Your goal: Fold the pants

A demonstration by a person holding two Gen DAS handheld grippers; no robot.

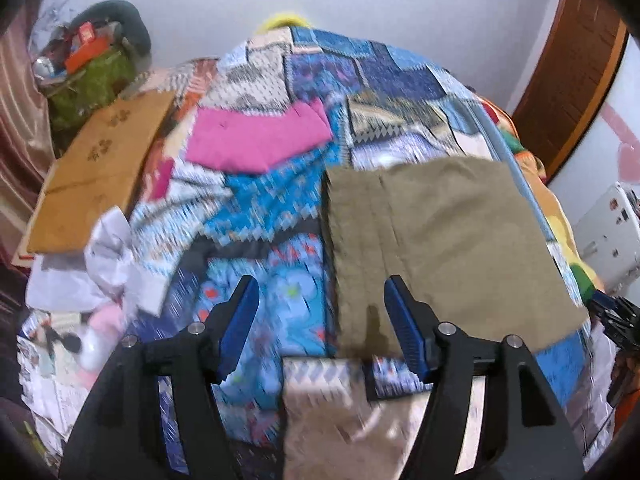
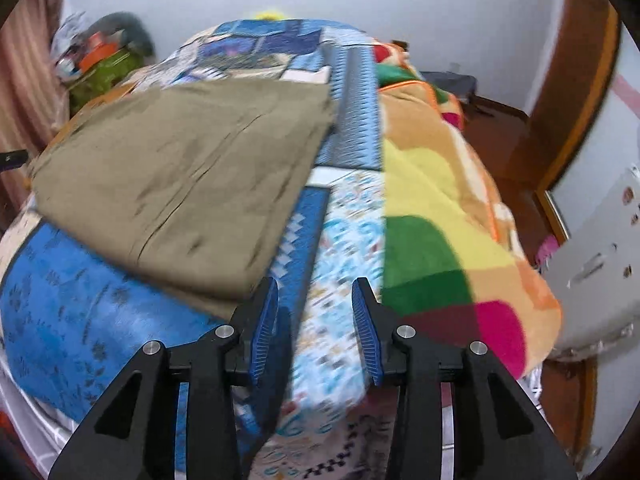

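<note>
- The olive pants (image 1: 444,248) are laid folded into a flat rectangle on the blue patchwork quilt (image 1: 256,208) covering the bed.
- The left gripper (image 1: 320,320) is held with its jaws spread apart and empty; its right finger is seen over the near edge of the pants.
- The right gripper (image 2: 315,320) is likewise parted, nothing clamped, positioned just beside the pants' near right corner.
- A pink garment (image 1: 256,140) is located farther back on the quilt.
- A multicoloured blanket (image 2: 448,208) is draped along the right side.
</note>
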